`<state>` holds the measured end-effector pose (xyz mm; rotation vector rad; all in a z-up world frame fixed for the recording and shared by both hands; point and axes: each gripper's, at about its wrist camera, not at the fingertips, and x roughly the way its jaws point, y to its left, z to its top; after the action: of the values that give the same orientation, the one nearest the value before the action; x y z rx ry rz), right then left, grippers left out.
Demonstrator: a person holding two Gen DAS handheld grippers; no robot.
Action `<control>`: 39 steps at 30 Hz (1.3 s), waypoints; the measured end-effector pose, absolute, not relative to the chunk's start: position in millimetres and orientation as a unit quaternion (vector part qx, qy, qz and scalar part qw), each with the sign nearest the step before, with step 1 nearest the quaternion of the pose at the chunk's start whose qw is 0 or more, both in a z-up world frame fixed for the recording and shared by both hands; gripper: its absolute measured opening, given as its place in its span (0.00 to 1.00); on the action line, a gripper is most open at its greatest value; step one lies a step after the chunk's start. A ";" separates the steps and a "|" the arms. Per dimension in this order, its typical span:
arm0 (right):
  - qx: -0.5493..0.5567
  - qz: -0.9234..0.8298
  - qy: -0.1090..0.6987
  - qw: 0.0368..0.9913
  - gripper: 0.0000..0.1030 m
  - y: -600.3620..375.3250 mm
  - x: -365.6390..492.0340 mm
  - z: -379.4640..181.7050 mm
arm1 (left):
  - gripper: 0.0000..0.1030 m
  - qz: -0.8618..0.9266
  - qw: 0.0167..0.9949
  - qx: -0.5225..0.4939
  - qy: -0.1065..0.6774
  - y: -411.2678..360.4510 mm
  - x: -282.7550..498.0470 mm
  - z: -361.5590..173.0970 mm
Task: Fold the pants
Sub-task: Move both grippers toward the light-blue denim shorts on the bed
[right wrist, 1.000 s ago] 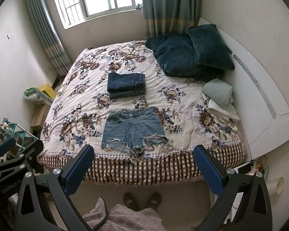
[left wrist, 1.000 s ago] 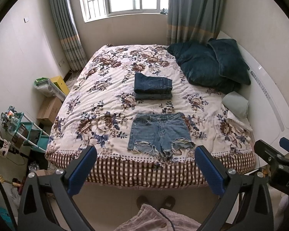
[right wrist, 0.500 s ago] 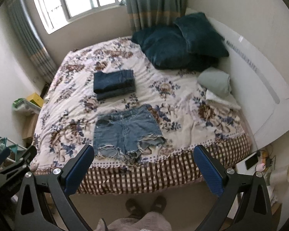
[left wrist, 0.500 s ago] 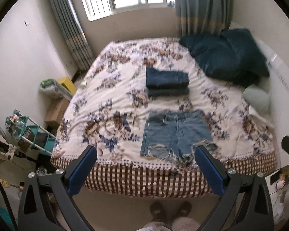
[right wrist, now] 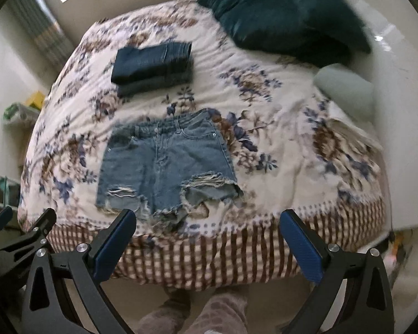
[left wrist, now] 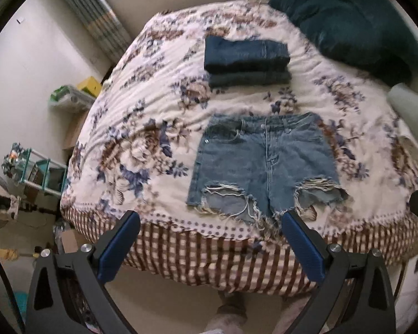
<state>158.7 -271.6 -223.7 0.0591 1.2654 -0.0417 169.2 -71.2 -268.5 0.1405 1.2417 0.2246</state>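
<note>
A pair of light blue denim shorts point(left wrist: 264, 164) with frayed, torn hems lies flat and unfolded near the foot edge of a floral bedspread point(left wrist: 142, 128); the waistband points away from me. It also shows in the right wrist view point(right wrist: 164, 164). My left gripper point(left wrist: 210, 221) is open and empty, above the bed's foot edge just short of the hems. My right gripper point(right wrist: 207, 218) is open and empty, in the same place a little to the right. The left gripper's body point(right wrist: 19, 239) shows at the lower left of the right wrist view.
A stack of folded dark jeans point(left wrist: 246, 61) lies further up the bed point(right wrist: 153, 66). Dark teal pillows point(left wrist: 356, 30) and a pale green pillow point(right wrist: 345, 89) sit at the headboard side. A shelf rack point(left wrist: 36, 167) and boxes stand left of the bed.
Both grippers have moved forward and down toward the bed's foot edge; the shorts now look much larger and closer. Both grippers stay open and empty.
</note>
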 end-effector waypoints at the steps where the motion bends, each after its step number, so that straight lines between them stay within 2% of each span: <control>1: 0.026 -0.008 0.603 0.797 1.00 -280.3 175.6 -242.0 | 1.00 0.115 0.801 0.064 0.584 -78.6 177.8 -280.9; 11: 0.052 0.105 0.703 0.701 1.00 -369.4 325.2 -417.8 | 1.00 0.194 0.769 0.093 0.601 -164.9 246.4 -428.5; 15: 0.076 0.164 0.737 0.651 1.00 -386.3 369.5 -492.5 | 1.00 0.206 0.779 0.172 0.566 -223.1 248.7 -471.3; 19: 0.092 0.229 0.755 0.607 1.00 -394.1 395.5 -541.6 | 1.00 0.182 0.786 0.259 0.531 -291.1 240.7 -513.0; 27: 0.055 0.303 0.788 0.534 1.00 -394.0 447.9 -617.6 | 1.00 0.178 0.762 0.289 0.551 -359.5 244.9 -576.8; 31: 0.087 0.329 0.792 0.507 1.00 -383.2 467.3 -641.2 | 1.00 0.207 0.747 0.278 0.568 -363.5 257.3 -598.6; 39: 0.181 0.348 0.780 0.487 1.00 -364.4 489.3 -665.3 | 1.00 0.220 0.745 0.243 0.582 -344.9 264.0 -605.6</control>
<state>489.3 -364.4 -665.3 0.4398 1.8982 0.8475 264.0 -344.9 -605.6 0.5321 1.2734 0.4819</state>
